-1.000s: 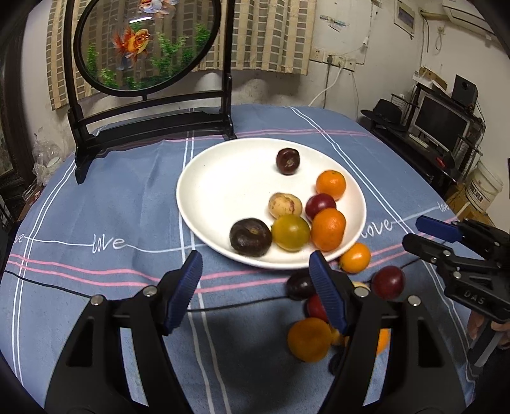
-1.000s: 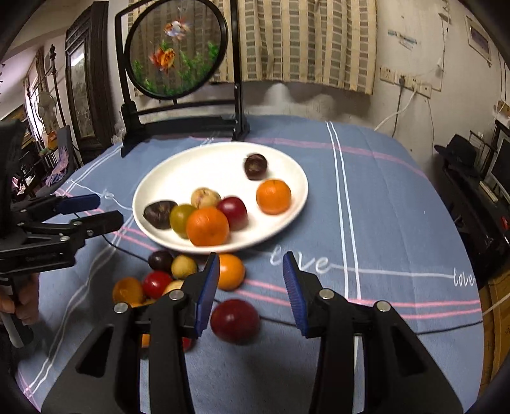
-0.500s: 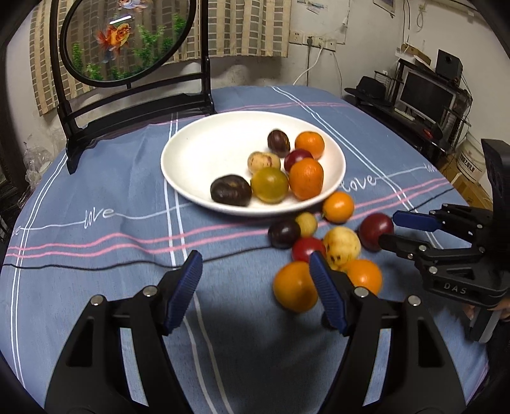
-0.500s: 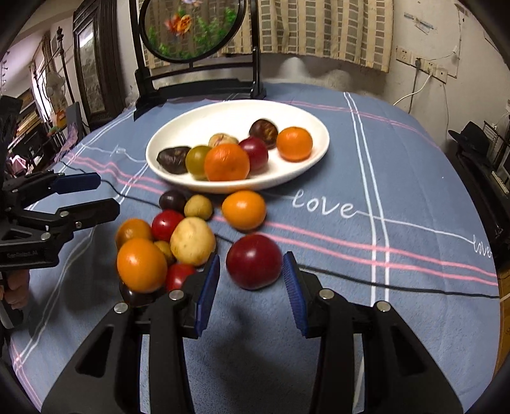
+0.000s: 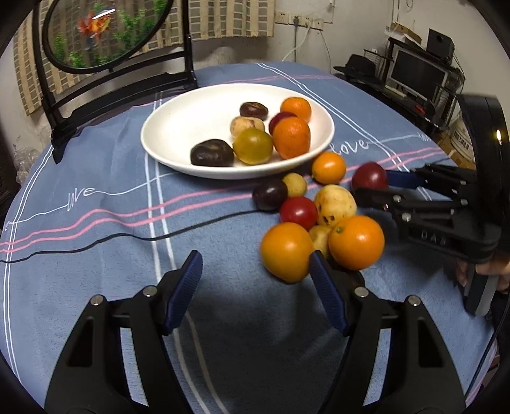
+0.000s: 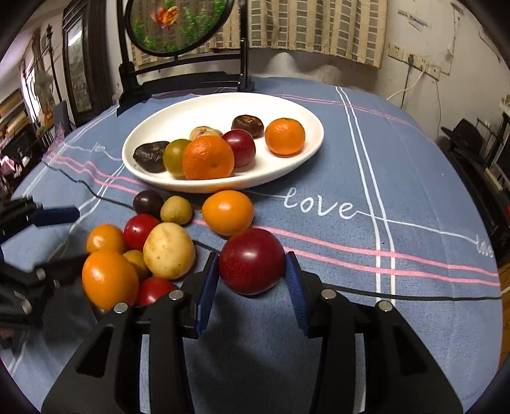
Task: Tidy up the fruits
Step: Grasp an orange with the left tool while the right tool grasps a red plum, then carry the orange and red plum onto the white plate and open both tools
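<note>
A white plate [image 5: 165, 127] [image 6: 287, 172] holds several fruits, among them two oranges, a dark red plum and a green tomato. A pile of loose fruits lies on the blue cloth in front of it. My right gripper [image 6: 251, 270] has its jaws around a dark red plum [image 6: 251, 261] [image 5: 369, 176] on the cloth, pads touching or nearly touching its sides. My left gripper [image 5: 255, 280] is open and empty; its right finger is just beside an orange [image 5: 287, 251]. Another orange [image 5: 356, 242] lies next to it.
A round fish-painting screen on a black stand [image 5: 105, 32] [image 6: 178, 25] stands behind the plate. A black cable [image 5: 127, 237] runs across the cloth. Shelves and monitors [image 5: 417, 73] stand off the table's right side.
Both grippers have moved forward and down to the loose fruit. The right jaws, first behind the red plum, are now around it. The left gripper has come up beside the oranges.
</note>
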The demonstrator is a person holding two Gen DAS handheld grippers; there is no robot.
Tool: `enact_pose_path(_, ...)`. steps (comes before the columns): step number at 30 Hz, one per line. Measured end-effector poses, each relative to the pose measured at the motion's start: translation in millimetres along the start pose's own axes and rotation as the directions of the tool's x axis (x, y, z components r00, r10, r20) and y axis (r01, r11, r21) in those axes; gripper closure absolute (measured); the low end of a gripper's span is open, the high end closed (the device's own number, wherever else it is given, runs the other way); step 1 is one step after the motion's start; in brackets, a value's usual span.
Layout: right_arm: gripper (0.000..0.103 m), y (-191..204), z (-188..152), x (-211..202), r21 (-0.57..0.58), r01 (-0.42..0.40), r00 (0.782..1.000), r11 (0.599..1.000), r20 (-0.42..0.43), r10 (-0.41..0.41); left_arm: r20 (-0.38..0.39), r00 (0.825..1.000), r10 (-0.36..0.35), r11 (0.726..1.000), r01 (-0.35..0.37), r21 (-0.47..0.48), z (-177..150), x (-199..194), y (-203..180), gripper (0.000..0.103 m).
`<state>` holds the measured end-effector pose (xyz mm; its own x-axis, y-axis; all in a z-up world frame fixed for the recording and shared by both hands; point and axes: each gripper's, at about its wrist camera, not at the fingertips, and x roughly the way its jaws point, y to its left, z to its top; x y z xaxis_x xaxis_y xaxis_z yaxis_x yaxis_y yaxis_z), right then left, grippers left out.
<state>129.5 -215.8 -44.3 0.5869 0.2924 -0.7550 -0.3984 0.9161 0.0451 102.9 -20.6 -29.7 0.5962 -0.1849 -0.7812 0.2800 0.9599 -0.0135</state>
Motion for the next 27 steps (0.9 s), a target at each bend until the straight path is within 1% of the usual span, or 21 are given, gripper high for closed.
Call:
enact_pose_path(3,0.061,-0.9,0.3,0.8,0.006,-0.001,1.000,1.000,0.002,0.001,-0.024,1.000,-0.010,1.000,0.011,0.019,-1.0,7.2,-3.8,0.032)
enact_pose_path(4,0.061,-1.7,0.2,1.2,0.006,-0.001,1.000,1.000,0.003,0.001,-0.036,0.999,-0.015,1.000,0.016,0.023,-1.5,11.2,-4.9,0.033)
enact_pose_path(5,0.061,-1.6,0.2,0.9,0.008,-0.003,1.000,1.000,0.003,0.003,-0.044,0.999,-0.019,1.000,0.020,0.024,-1.7,14.9,-5.6,0.036)
enact_pose_path(7,0.061,-3.4,0.1,0.9,0.016,-0.012,1.000,1.000,0.003,0.011,-0.040,0.998,-0.045,0.999,0.045,0.002,0.8,18.8,-3.5,0.044)
enact_pose_path(8,0.061,-4.1,0.0,0.9,0.020,-0.015,1.000,1.000,0.003,0.015,-0.045,0.996,-0.073,0.997,0.073,-0.008,2.3,20.4,-2.5,0.057)
enact_pose_path(9,0.061,-3.8,-0.2,0.7,0.021,-0.017,1.000,1.000,0.003,0.017,-0.049,0.993,-0.105,0.994,0.105,-0.016,3.5,21.7,-2.5,0.064)
enact_pose_path(13,0.061,-3.4,-1.2,-0.5,0.022,-0.017,1.000,1.000,0.006,0.017,-0.033,0.996,-0.088,0.996,0.088,0.002,5.7,23.0,-7.5,0.064)
enact_pose_path(15,0.061,-3.1,-2.6,-2.1,0.022,-0.017,1.000,1.000,0.009,0.017,-0.038,0.995,-0.092,0.996,0.092,-0.002,6.0,21.7,-6.3,0.064)
enact_pose_path(18,0.061,-1.9,-2.4,-8.6,0.019,-0.015,1.000,1.000,0.026,0.014,-0.026,0.996,-0.081,0.997,0.081,-0.009,7.7,14.5,-2.9,0.065)
enact_pose_path(22,0.061,0.8,4.1,-24.8,0.006,-0.001,0.997,1.000,0.078,0.001,0.015,0.997,-0.074,0.997,0.074,-0.016,16.9,-3.0,4.7,0.065)
enact_pose_path(27,0.061,8.1,21.8,-40.8,-0.022,0.031,0.987,0.999,0.156,-0.027,0.079,0.996,-0.033,0.998,0.037,-0.045,46.3,-17.2,22.0,0.065)
